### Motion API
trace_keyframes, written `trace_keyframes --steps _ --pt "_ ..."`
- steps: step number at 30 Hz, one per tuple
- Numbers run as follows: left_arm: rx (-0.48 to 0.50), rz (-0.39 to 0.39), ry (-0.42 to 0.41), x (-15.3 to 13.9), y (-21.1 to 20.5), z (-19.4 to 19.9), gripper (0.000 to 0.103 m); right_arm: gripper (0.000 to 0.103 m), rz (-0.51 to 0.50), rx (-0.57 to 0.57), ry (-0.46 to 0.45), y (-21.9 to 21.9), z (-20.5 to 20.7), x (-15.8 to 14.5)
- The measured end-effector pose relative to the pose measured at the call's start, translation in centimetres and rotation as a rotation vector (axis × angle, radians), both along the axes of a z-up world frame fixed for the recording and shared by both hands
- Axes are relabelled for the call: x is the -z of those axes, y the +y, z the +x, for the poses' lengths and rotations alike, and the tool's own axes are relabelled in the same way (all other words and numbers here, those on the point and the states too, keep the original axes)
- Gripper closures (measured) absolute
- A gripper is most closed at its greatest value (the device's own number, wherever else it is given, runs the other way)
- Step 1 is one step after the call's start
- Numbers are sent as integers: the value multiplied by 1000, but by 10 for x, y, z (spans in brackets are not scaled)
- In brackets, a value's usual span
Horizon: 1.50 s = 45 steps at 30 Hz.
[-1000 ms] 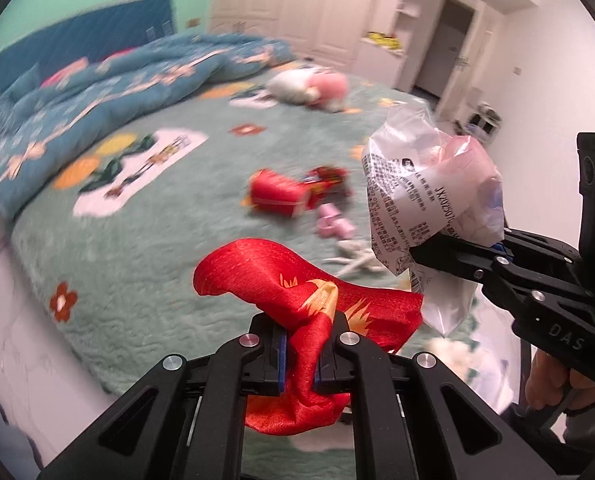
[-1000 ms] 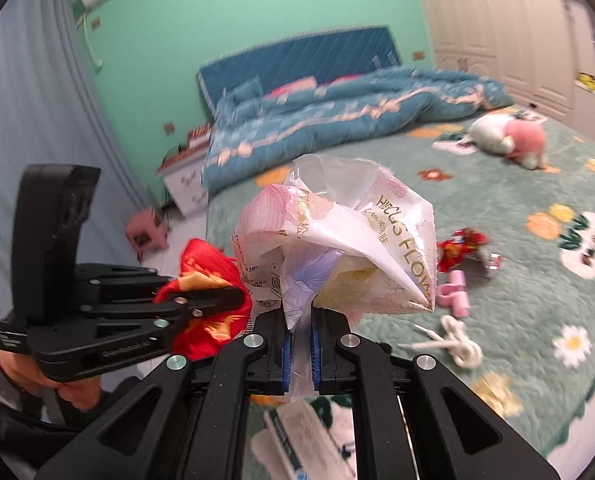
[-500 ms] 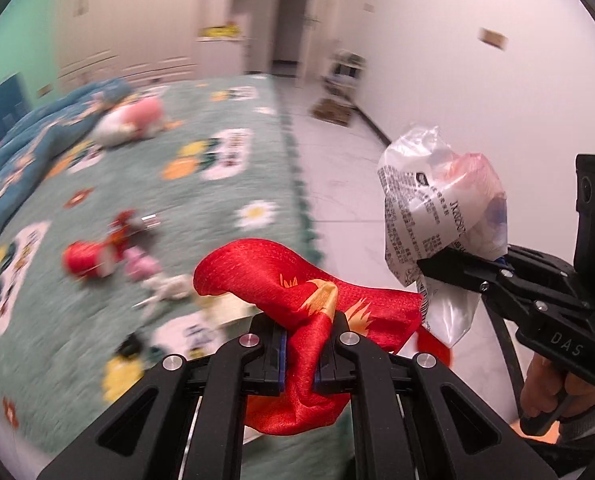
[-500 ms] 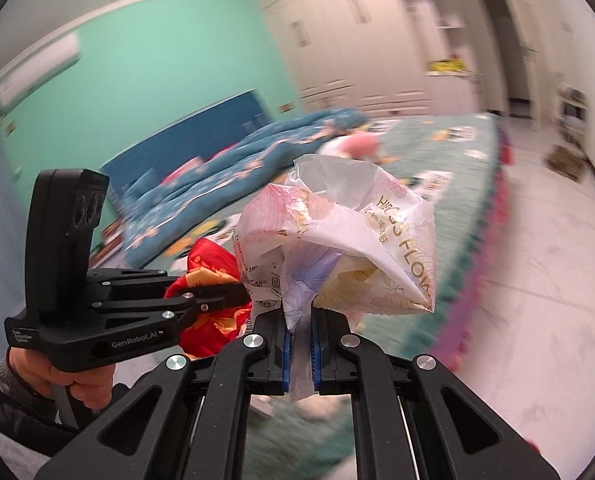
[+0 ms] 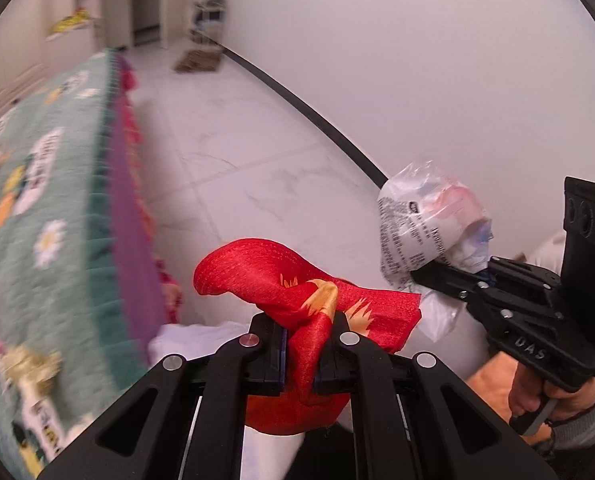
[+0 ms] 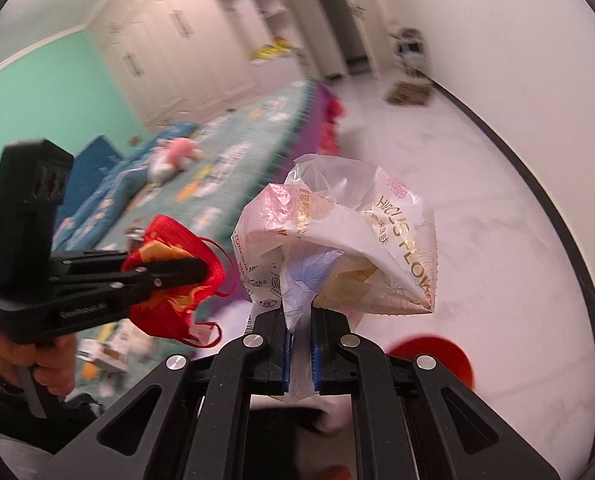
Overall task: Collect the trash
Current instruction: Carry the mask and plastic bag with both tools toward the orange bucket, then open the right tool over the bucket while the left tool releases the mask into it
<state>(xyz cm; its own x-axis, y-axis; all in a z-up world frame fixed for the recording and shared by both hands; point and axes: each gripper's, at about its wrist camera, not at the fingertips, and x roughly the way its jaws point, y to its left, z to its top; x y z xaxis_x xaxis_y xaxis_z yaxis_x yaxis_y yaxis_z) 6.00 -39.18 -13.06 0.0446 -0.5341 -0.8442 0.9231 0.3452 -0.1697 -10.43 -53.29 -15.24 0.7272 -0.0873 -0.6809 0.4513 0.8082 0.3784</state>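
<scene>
Carry step: both pieces of trash lifted clear of the bed [image 5: 57, 264].
Left gripper [image 5: 299, 350] fingers clamped the red cloth [image 5: 281, 284]; right gripper [image 6: 299, 354] fingers pinched the plastic wrapper [image 6: 337, 240]; a bin needed next, none visible.

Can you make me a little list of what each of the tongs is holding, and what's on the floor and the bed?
left tongs: shut on the red cloth pouch
right tongs: shut on the crumpled plastic wrapper
bed: green flowery blanket, with a pink plush toy lying on it
floor: white tiles; a brown mat lies near the doorway
red round thing: low on the floor, too blurred to name
</scene>
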Motion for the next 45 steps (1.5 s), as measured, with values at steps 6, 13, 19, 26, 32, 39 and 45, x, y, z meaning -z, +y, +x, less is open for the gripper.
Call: trace_keyframes --steps 6,13,19,26,32,39,45 --pt "98 51 95 47 -51 -18 93 95 68 110 105 -33 -27 57" --pt "111 170 207 122 -94 -12 93 95 178 167 223 -58 -38 139" --pt "112 248 251 156 -105 -16 93 95 311 197 288 -69 -45 215" --pt "105 306 252 175 -112 -24 93 60 381 208 349 -73 -25 265" --pt "111 343 265 185 -118 -27 93 56 388 238 371 -76 -31 271" --pt "142 361 271 192 -127 -37 93 44 328 290 362 -81 -41 255" --pt "159 355 240 191 -131 -43 45 44 251 371 372 -91 -65 235"
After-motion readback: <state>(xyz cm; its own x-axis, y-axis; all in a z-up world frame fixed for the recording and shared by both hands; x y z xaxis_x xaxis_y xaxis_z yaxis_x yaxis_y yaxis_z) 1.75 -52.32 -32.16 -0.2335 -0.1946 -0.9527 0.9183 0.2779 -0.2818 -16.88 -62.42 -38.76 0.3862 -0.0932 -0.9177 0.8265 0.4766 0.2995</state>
